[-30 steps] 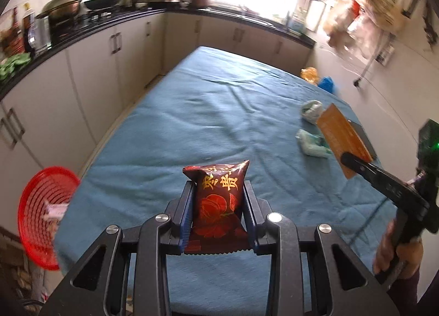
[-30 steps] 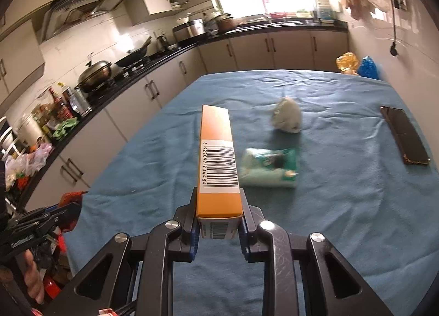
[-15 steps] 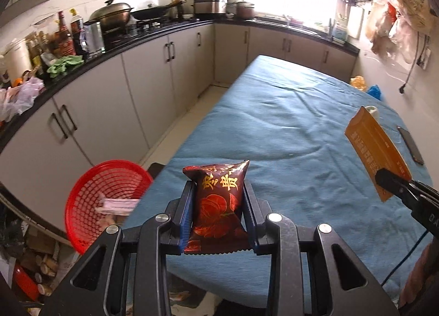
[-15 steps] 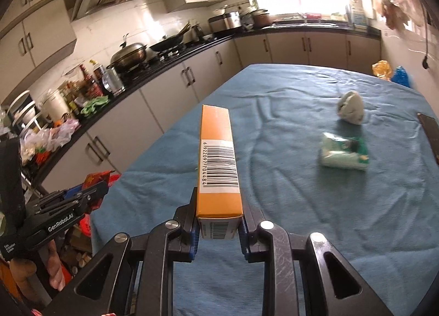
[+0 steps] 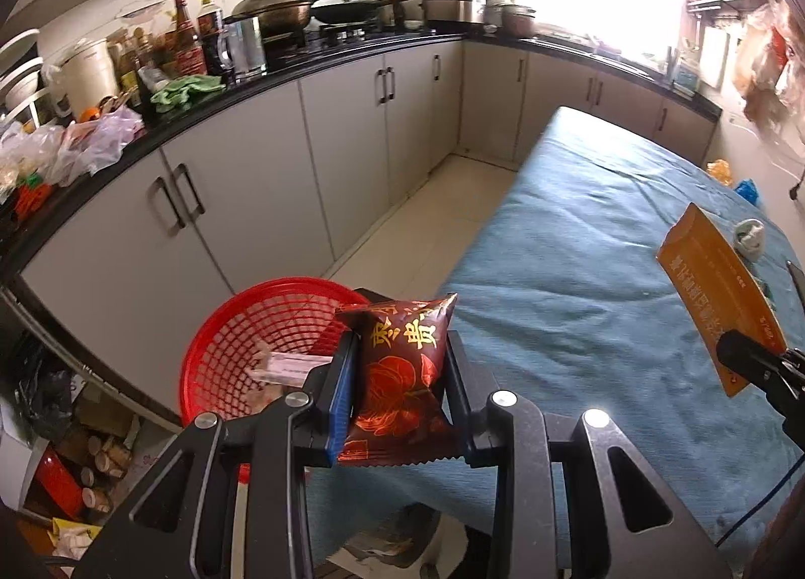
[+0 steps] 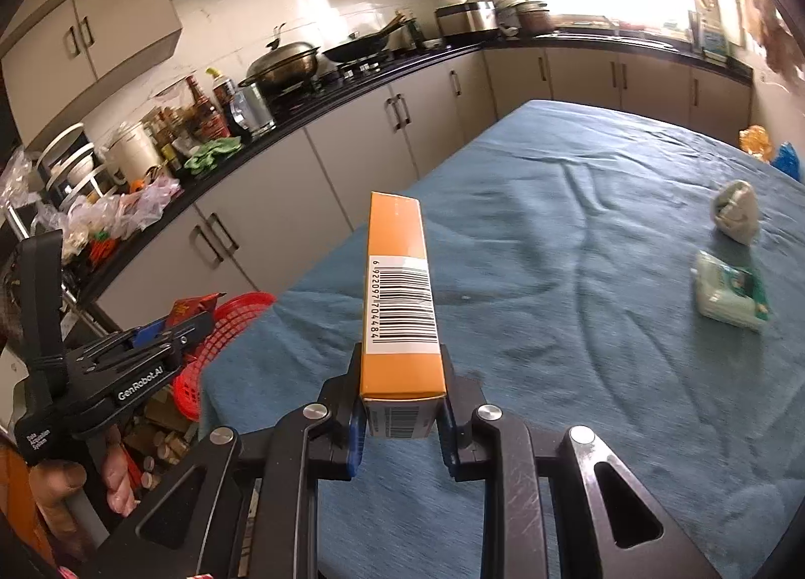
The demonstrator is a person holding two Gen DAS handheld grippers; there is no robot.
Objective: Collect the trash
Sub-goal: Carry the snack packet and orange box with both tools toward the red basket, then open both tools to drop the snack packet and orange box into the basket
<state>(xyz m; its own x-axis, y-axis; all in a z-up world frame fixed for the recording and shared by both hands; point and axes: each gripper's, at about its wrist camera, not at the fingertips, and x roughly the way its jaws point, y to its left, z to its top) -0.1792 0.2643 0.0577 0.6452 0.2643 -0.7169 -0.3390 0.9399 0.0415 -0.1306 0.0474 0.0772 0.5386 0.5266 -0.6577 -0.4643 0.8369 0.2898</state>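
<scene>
My left gripper (image 5: 397, 378) is shut on a dark red snack packet (image 5: 400, 367) with gold lettering, held upright beside the rim of a red mesh basket (image 5: 236, 347) that stands on the floor off the table's left edge. A pale wrapper (image 5: 289, 367) lies in the basket. My right gripper (image 6: 400, 408) is shut on a long orange box (image 6: 400, 297) with a barcode label, above the blue-covered table (image 6: 578, 327). In the right wrist view, the left gripper (image 6: 171, 327) and the basket (image 6: 226, 327) show at the left. A green-white packet (image 6: 732, 297) and a crumpled white wad (image 6: 734, 217) lie on the cloth.
Grey kitchen cabinets (image 5: 251, 186) under a black counter line the left and far walls, with a strip of tiled floor (image 5: 432, 227) between them and the table. Boxes and clutter (image 5: 95, 458) sit on the floor by the basket. Orange and blue bags (image 6: 770, 146) lie at the table's far right.
Both grippers have swung left with their loads. The red basket has come from the left edge of the left wrist view to just behind the snack packet.
</scene>
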